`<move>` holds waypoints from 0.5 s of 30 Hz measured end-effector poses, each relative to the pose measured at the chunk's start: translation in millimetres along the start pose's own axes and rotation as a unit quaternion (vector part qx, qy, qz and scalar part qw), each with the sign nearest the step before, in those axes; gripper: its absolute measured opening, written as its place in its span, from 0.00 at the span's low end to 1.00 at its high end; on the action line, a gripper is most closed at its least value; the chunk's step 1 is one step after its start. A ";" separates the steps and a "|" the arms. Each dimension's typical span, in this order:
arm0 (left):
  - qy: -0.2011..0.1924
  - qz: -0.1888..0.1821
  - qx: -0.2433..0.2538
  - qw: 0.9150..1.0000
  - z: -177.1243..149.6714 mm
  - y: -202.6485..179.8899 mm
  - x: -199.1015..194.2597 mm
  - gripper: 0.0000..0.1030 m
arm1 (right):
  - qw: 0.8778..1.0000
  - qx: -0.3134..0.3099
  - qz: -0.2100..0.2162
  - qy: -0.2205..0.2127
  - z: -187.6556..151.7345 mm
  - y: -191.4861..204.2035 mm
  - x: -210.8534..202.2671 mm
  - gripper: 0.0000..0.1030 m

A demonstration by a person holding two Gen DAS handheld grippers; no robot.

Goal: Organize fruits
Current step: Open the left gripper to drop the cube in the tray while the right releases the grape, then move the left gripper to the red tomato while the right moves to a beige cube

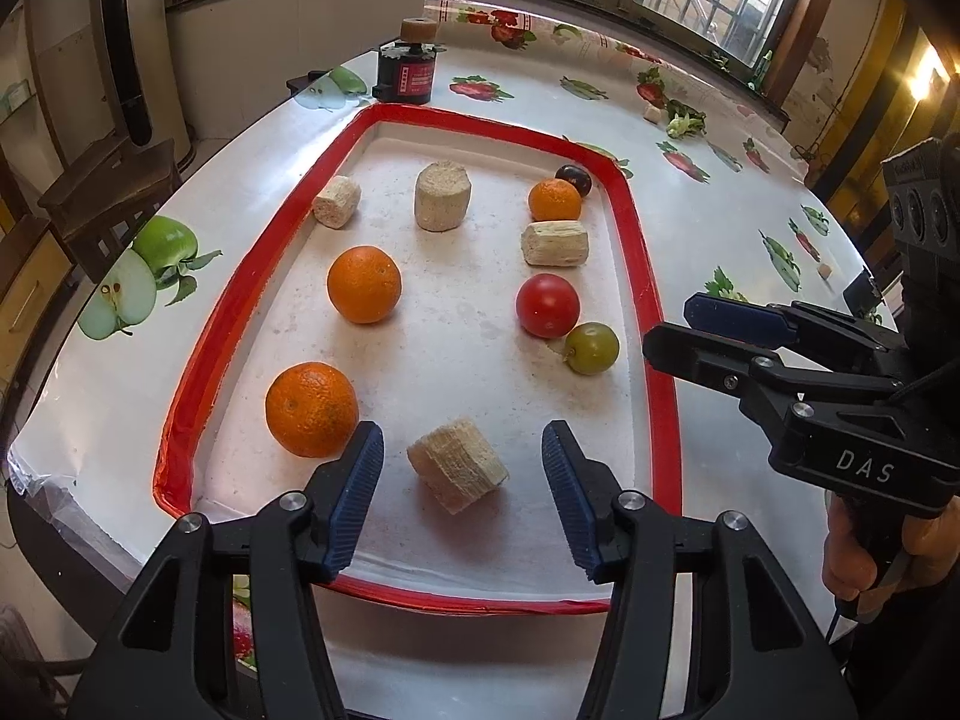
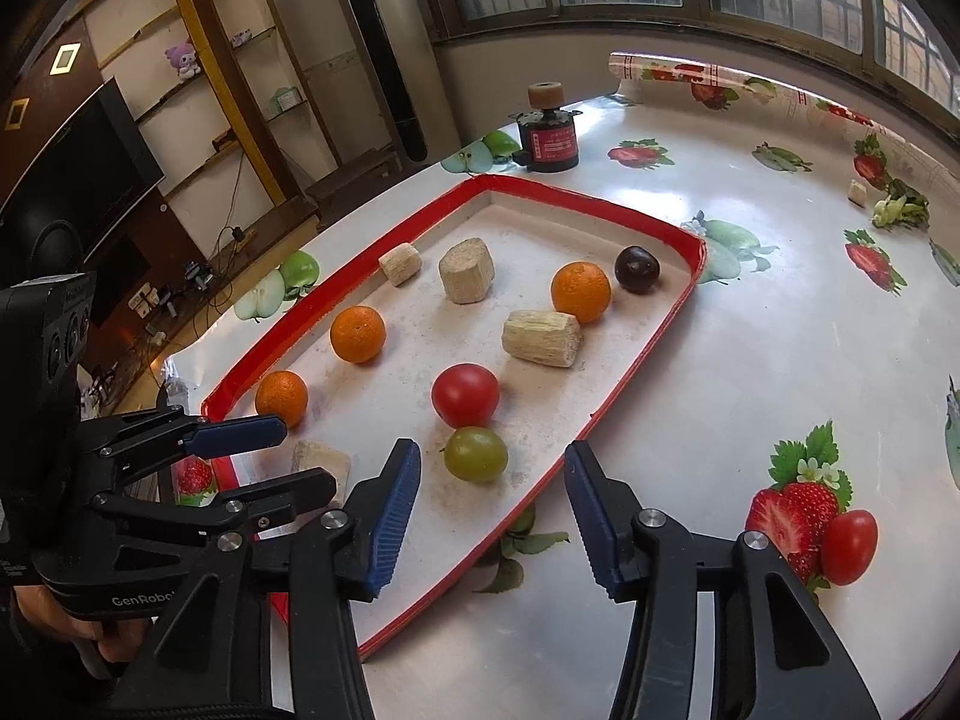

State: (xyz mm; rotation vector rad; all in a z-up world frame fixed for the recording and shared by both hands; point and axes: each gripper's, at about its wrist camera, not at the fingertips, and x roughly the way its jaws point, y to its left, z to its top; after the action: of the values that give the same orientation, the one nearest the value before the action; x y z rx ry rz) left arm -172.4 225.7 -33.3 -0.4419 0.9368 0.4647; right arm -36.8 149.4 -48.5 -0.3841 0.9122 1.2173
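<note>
Both pairs of tongs are held apart and empty: the left gripper point(image 1: 462, 498) is poised over the near end of the red-rimmed white tray point(image 1: 651, 300), straddling a pale fibrous cut cane chunk point(image 1: 457, 473), while the right gripper point(image 2: 492, 516) hovers at the tray's right edge, just short of the small round green fruit point(image 2: 475, 454). That fruit lies touching the glossy red tomato point(image 2: 465, 395), so the step in hand is judged to be a pick of one of the two. The blue ribbed pads should be brought down either side of the green fruit alone, closed gently since the skin looks soft and prone to rolling, and the tomato left unnudged. The large orange point(image 1: 312, 409) beside the left finger is best kept clear of.
</note>
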 end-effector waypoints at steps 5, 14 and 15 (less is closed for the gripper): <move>-0.008 0.001 0.003 1.000 2.3 -4.3 -7.6 0.52 | 1.000 0.006 -0.001 -0.008 -4.4 -6.0 -10.4 0.50; -0.016 -0.017 0.030 0.999 11.4 -34.7 -12.2 0.52 | 0.998 0.042 -0.026 -0.030 -24.2 -40.5 -43.7 0.50; -0.016 -0.020 0.035 0.999 12.3 -39.9 -12.0 0.52 | 0.998 0.048 -0.031 -0.032 -26.9 -46.4 -48.5 0.50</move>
State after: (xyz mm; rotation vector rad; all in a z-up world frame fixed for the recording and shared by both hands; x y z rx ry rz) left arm -148.2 197.7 -10.6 -0.3889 0.9092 0.4009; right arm -7.8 84.1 -36.8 -0.2930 0.8932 1.1177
